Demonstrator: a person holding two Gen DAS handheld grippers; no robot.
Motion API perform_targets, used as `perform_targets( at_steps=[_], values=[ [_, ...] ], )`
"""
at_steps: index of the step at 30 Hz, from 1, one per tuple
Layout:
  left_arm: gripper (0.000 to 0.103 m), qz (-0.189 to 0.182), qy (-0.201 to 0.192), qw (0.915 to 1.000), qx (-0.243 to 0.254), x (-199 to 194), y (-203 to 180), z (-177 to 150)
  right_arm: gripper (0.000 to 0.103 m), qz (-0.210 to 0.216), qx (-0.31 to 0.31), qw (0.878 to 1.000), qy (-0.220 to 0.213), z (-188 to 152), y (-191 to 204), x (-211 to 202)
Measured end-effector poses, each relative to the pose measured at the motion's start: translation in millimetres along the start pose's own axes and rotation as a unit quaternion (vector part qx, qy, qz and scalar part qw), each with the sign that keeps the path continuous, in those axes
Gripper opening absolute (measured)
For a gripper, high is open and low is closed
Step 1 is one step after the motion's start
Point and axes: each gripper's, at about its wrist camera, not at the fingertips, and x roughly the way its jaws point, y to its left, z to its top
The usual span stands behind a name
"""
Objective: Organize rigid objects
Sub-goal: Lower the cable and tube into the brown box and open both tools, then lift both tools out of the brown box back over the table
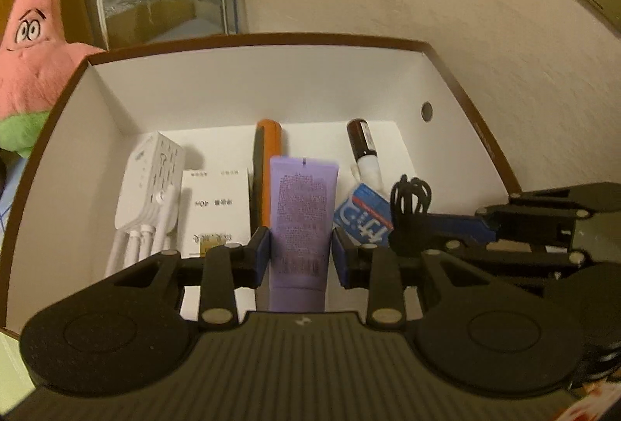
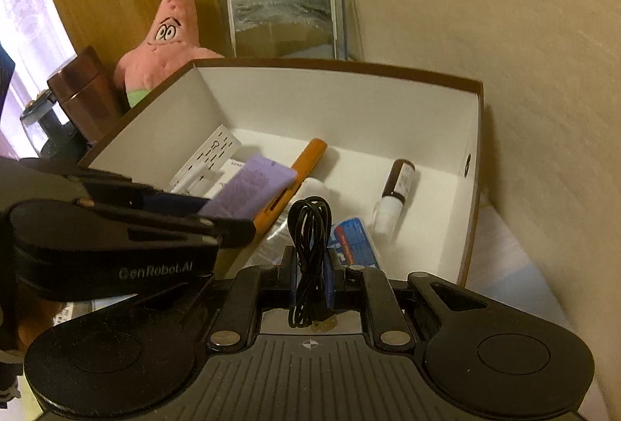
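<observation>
Left gripper (image 1: 299,254) has its fingers (image 1: 261,254) clamped on the sides of the purple tube (image 1: 302,219), and the right gripper (image 2: 310,279) is squeezed nearly all the way closed on a coiled black cable (image 2: 310,250). Both loads hang just over the near part of the white-lined box (image 1: 248,79), so neither is set down yet.

What I'd worry about: the tube is pinched only low down near its cap end, so it could swivel or slip out if the grip loosens early, and land across the white carton (image 1: 217,211) or the orange pen (image 1: 268,164) instead of in the gap between them. The cable is a loose bundle (its plug end dangles behind the fingers), so a loop could snag on a finger when let go. The two grippers are also close together and could bump.

Tube's long axis runs away from the gripper toward the box's far wall, flat crimped end leading, cap toward the camera. The cable bundle stands roughly upright.
</observation>
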Motion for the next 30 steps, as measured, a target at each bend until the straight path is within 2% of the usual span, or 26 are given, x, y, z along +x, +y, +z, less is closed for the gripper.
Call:
perform_targets(
  at_steps=[6,7,11,30],
  values=[
    [0.041,0.015,-0.009,0.9999,0.001,-10.6,7.6,0.7,0.01,0.011,0.016,1.0,0.007,4.2,1.4,0.4],
    [0.041,0.017,-0.01,0.9998,-0.002,-12.9,9.8,0.5,0.013,0.014,0.013,1.0,0.008,4.8,2.9,0.3],
    [0.041,0.032,-0.013,0.9994,-0.008,-21.1,17.9,-0.1,0.05,0.008,-0.009,1.0,-0.001,2.7,10.0,-4.4],
    [0.044,0.051,-0.027,0.9979,-0.028,-52.3,19.7,-10.5,0.053,0.003,-0.012,1.0,-0.012,-4.1,18.2,-22.4]
  ],
)
